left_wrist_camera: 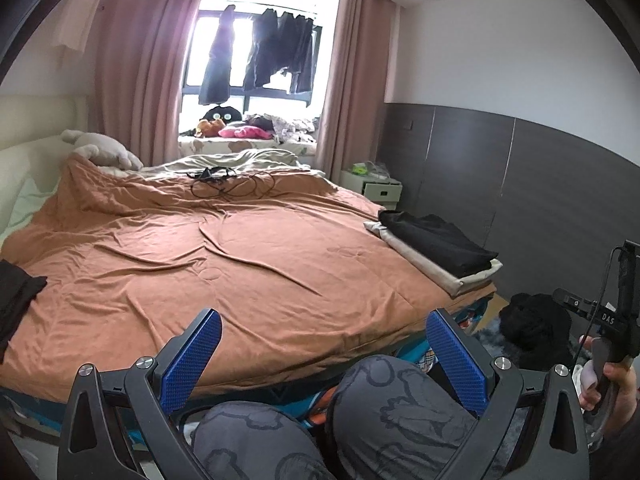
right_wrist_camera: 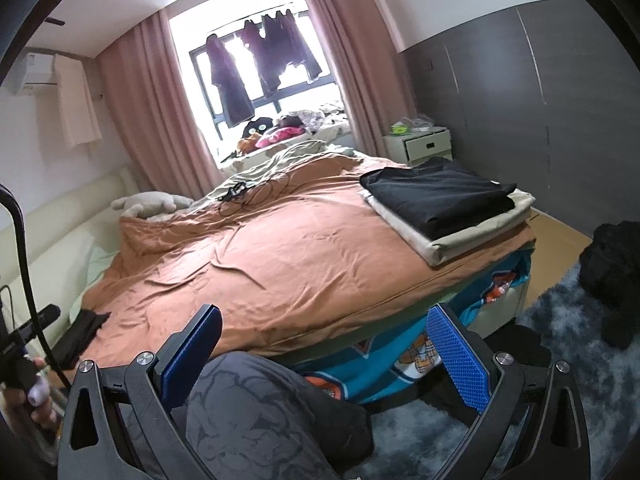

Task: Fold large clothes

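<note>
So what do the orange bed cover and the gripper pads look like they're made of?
The orange bed cover looks like soft matte woven fabric, possibly cotton, creased all over. The left gripper has blue pads with a fine dimpled texture, probably rubber or plastic.

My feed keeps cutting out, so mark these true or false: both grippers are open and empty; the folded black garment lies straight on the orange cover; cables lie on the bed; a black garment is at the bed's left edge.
1. Left gripper and right gripper open, empty: true.
2. Folded black garment directly on orange cover: false, it rests on a folded beige cloth.
3. Cables on bed: true.
4. Black garment at left edge: true.
</note>
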